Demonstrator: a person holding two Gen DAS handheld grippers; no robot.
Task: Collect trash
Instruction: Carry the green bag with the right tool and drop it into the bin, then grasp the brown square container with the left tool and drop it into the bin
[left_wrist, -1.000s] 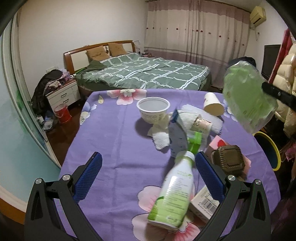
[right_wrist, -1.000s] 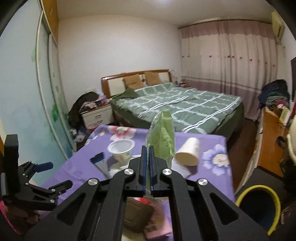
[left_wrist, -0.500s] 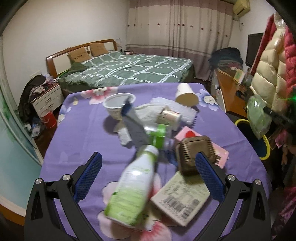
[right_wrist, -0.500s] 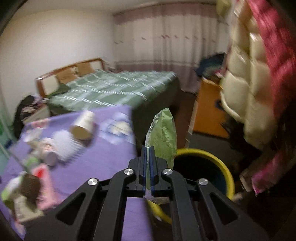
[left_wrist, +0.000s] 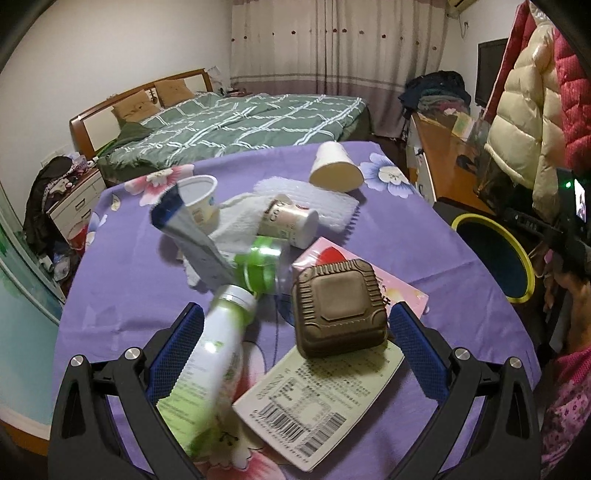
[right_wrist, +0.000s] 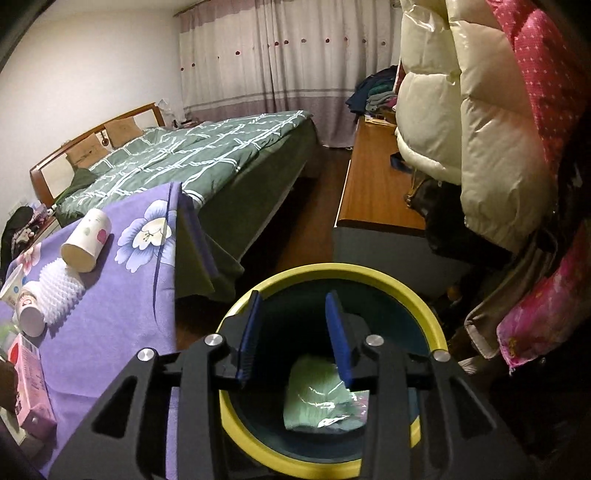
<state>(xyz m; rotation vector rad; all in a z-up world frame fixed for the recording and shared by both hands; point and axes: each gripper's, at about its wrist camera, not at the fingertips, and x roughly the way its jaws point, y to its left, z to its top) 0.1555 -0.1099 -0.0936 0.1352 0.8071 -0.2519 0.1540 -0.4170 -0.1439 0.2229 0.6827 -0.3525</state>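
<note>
Our right gripper (right_wrist: 293, 332) hangs over the round yellow-rimmed dark bin (right_wrist: 424, 310), jaws opening w/ nothing between them; the crumpled pale-green plastic bag (right_wrist: 317, 402) lies inside the bin below. Our left gripper (left_wrist: 295, 336) is spread wide above the purple floral tablecloth (left_wrist: 122, 295), straddling a white-and-green plastic bottle (left_wrist: 214, 354) & a brown ribbed square box (left_wrist: 338, 301), touching neither.

Crumpled green wrapper (right_wrist: 322, 400) inside yellow-rimmed bin (right_wrist: 399, 282).
</note>
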